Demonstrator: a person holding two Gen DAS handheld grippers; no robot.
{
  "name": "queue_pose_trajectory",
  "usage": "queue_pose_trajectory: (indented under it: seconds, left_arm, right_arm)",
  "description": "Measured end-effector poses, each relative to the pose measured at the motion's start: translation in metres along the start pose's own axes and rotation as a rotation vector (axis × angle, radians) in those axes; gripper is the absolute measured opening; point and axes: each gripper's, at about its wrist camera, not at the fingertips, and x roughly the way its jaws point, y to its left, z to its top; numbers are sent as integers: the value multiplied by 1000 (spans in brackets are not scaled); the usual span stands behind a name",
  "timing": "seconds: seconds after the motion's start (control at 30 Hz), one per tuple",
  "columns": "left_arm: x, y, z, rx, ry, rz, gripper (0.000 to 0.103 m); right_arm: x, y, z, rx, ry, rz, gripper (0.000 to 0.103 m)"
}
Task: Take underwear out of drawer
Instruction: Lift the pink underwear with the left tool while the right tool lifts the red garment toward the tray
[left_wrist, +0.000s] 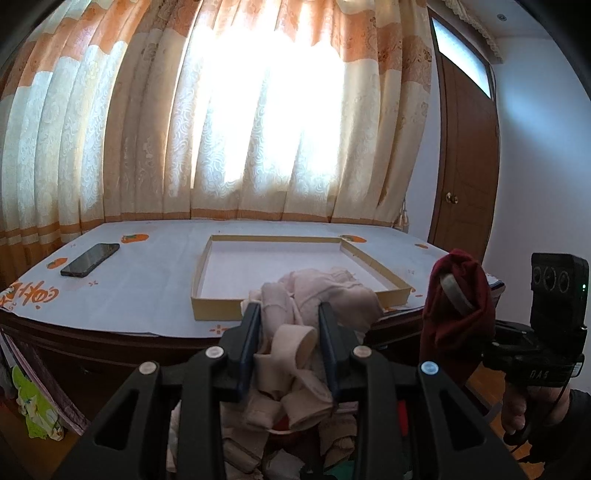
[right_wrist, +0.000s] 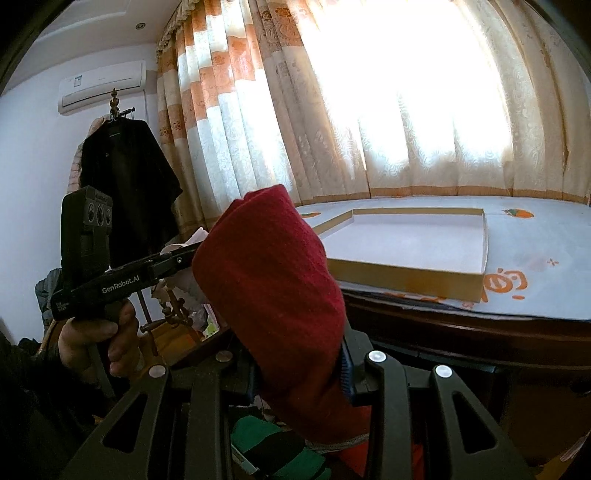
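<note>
My left gripper (left_wrist: 289, 314) is shut on a bundle of pale pink underwear (left_wrist: 314, 295) and holds it up in front of the table edge. More garments lie below it in the open drawer (left_wrist: 258, 443). My right gripper (right_wrist: 295, 365) is shut on dark red underwear (right_wrist: 273, 280), which drapes over its fingers and hides them. The red piece also shows in the left wrist view (left_wrist: 458, 314), to the right of the pink bundle. The left gripper's body shows in the right wrist view (right_wrist: 122, 277).
A shallow cardboard box lid (left_wrist: 207, 291) lies on the covered table (left_wrist: 147, 280), also seen in the right wrist view (right_wrist: 406, 277). A black phone (left_wrist: 90, 259) lies at the table's left. Curtains hang behind. A door (left_wrist: 465, 184) stands at the right; a coat rack (right_wrist: 125, 177) at the left.
</note>
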Motion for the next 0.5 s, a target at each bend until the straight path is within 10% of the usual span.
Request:
queue_pose_trajectory:
  seconds: [0.5]
  left_arm:
    - [9,-1,10,15,3,-11,23]
  right_arm:
    - [1,-3,13,-11,-2,-22,36]
